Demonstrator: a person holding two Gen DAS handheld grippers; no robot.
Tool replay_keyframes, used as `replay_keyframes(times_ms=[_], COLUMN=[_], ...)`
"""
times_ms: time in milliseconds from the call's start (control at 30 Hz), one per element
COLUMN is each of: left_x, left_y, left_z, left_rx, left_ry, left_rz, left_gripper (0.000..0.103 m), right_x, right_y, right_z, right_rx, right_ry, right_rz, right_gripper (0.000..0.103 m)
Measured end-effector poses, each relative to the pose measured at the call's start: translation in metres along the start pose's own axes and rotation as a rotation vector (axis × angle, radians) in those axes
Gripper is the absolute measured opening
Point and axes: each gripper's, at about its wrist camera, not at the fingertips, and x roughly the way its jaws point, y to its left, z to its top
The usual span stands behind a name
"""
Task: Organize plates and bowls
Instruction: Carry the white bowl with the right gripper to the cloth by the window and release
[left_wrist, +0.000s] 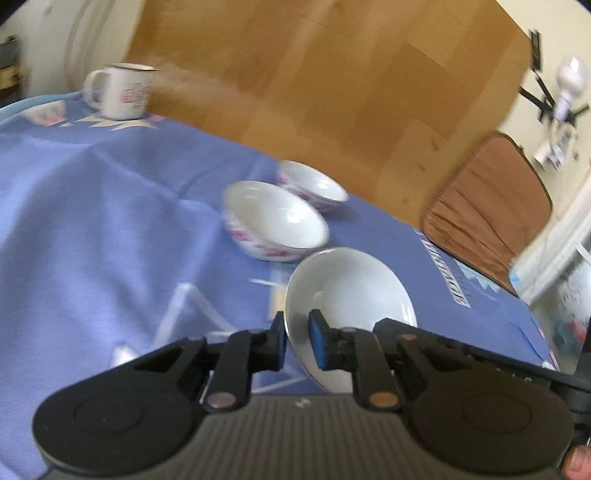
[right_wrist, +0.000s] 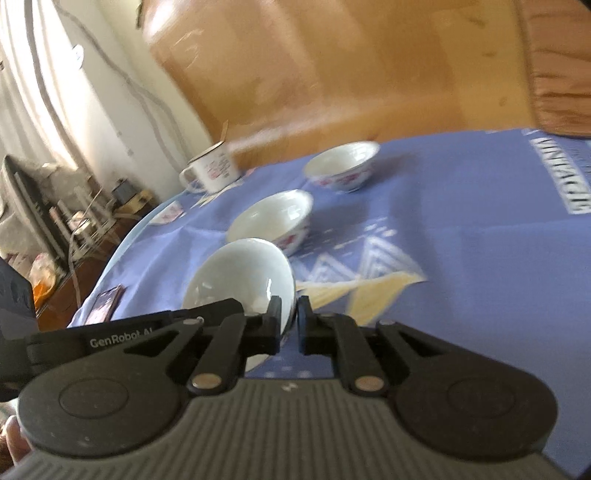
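White ceramic dominated the scene, read from left to right across the left wrist view: an enamel mug (left_wrist: 120, 92) stood at the far left edge of the blue tablecloth (left_wrist: 110, 221), two floral-banded bowls sat near mid-table, the nearer one (left_wrist: 273, 221) just in front of the farther one (left_wrist: 314, 184), and a plain white bowl (left_wrist: 351, 295) was held tilted above the cloth. The left gripper (left_wrist: 297, 341) was clamped on this bowl's rim, one pad outside the wall and one inside. In the right wrist view the right gripper (right_wrist: 288, 321) pinched the opposite rim of the same bowl (right_wrist: 240, 280), its jaws nearly closed on the thin wall. Both views were blurred, which suggested motion. Risk lay chiefly in the shared hold: two rigid grips on a glazed rim could twist against each other, so that the bowl slipped or chipped. A release at the present tilt would probably drop it onto the nearer floral bowl, just beyond it. Nesting would require levelling first, otherwise rim could strike rim.
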Motion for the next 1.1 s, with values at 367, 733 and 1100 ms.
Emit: replay_keyframes(times_ms=[367, 733, 1100], left_x=[0.063, 0.162, 0.2], left_y=[-0.109, -0.221, -0.256], left_z=[0.015, 0.011, 0.005], left_rx=[0.157, 0.276, 0.319], left_ry=[0.056, 0.151, 0.176], left_rz=[-0.136, -0.254, -0.226], left_gripper=[0.014, 0.015, 0.016], right_x=[-0.057, -0.101, -0.089], right_y=[-0.071, -0.178, -0.218], right_z=[0.013, 0.056, 0.075], right_rx=[0.092, 0.258, 0.244], right_ry=[-0.158, -0.03, 0.016], right_rz=[-0.226, -0.427, -0.511], right_gripper=[0.011, 0.012, 0.012])
